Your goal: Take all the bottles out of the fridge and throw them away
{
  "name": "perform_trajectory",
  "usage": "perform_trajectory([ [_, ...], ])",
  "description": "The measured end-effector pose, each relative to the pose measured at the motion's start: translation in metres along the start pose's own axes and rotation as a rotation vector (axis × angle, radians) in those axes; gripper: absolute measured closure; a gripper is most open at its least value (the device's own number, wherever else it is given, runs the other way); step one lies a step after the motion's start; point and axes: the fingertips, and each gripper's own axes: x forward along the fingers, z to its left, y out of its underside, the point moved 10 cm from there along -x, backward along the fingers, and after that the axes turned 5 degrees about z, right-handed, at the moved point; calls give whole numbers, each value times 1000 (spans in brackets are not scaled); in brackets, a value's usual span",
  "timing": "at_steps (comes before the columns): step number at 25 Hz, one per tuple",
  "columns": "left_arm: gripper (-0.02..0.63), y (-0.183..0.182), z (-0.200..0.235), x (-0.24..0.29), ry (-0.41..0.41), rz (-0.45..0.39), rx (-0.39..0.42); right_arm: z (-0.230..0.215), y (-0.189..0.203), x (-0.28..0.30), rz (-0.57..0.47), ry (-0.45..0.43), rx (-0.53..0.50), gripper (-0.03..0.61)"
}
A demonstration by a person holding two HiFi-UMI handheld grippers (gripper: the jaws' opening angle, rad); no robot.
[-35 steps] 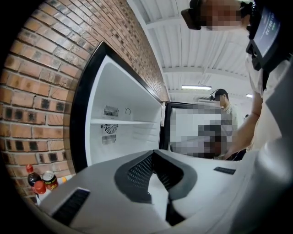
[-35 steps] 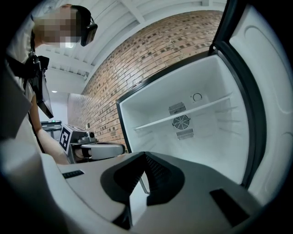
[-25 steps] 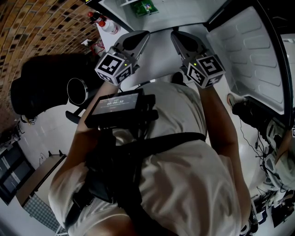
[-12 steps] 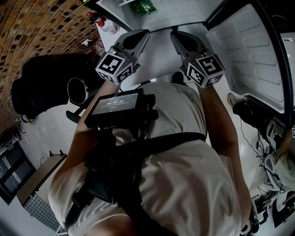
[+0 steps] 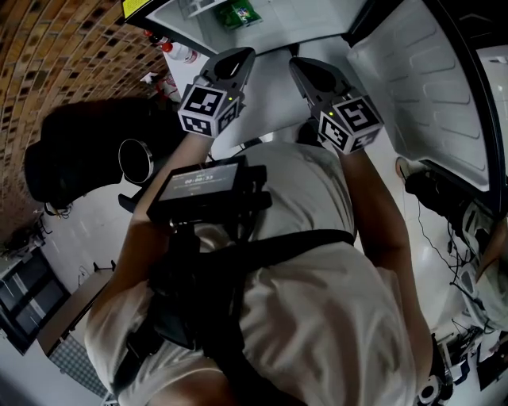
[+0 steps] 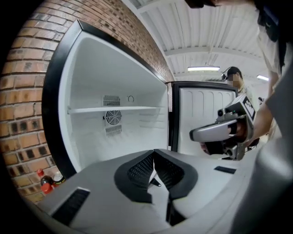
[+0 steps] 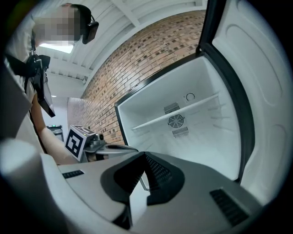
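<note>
The white fridge [image 5: 278, 24] stands open in front of me, its door [image 5: 429, 95] swung out to the right. Something green [image 5: 238, 11] lies inside on a shelf; I cannot tell what it is. Two red-capped bottles [image 6: 48, 183] stand on the floor by the brick wall, left of the fridge, and show in the head view [image 5: 181, 52] too. My left gripper [image 5: 236, 57] and right gripper [image 5: 300, 65] are held side by side before the fridge. Both are shut with nothing between the jaws, as their own views show [image 6: 153, 154] [image 7: 144, 156]. The upper shelf [image 6: 114, 109] is bare.
A brick wall [image 5: 63, 47] runs along the left. A dark bulky object [image 5: 79, 151] with a round metal rim [image 5: 135, 158] sits on the floor at my left. Cables and gear [image 5: 452, 214] lie at the right. Another person [image 6: 236, 80] stands behind the right gripper.
Both grippers have edged slightly up towards the fridge, the left one more. Their jaws stay shut and empty.
</note>
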Motion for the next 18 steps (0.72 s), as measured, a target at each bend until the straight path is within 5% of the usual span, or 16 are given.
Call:
perform_trajectory([
  [7, 588, 5, 7, 59, -125, 154, 66, -16, 6, -13, -8, -13, 32, 572],
  [18, 431, 32, 56, 159, -260, 528, 259, -42, 19, -18, 6, -36, 88, 572],
])
